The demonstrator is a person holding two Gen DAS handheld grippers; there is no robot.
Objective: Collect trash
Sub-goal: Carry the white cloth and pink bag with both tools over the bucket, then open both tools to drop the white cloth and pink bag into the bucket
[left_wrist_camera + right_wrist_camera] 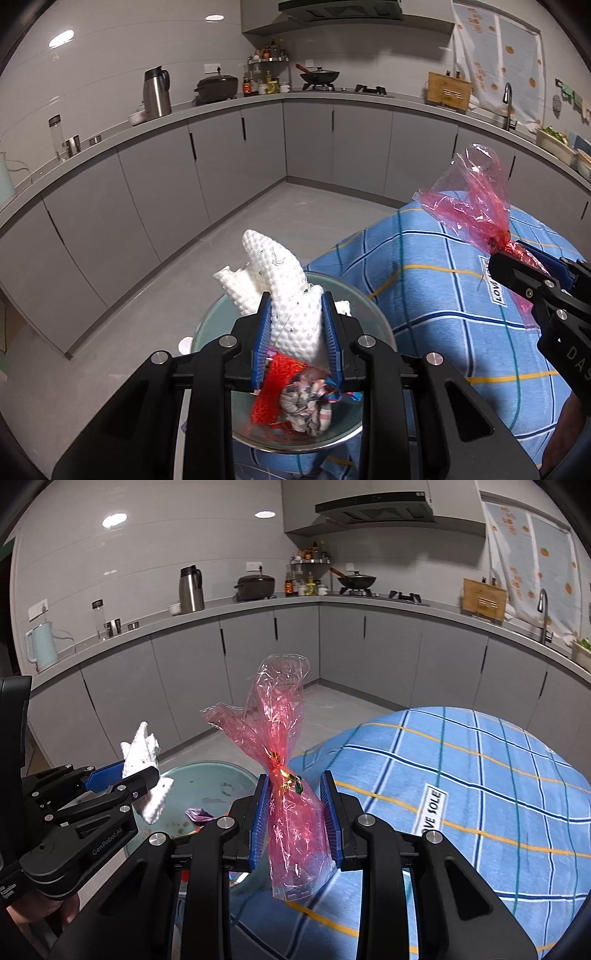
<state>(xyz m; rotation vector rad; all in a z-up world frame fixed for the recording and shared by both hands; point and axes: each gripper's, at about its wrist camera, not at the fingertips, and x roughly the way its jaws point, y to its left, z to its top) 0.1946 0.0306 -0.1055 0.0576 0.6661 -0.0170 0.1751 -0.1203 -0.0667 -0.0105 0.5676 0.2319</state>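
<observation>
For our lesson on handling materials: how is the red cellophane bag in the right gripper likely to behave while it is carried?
The red cellophane bag is probably very light and floppy: its thin, crinkled film fans out loosely above the right gripper. It may be slippery, since the film looks glossy. The free bottom end hanging below the jaws would likely sway or snag.

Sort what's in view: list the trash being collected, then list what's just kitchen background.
Trash job:
- white foam netting, clamped in the left gripper
- red cellophane wrapper, clamped in the right gripper
- red mesh and crumpled scraps over the glass table

Just there:
- thermos
- wok
- pale kettle
- blue checked cloth
</observation>
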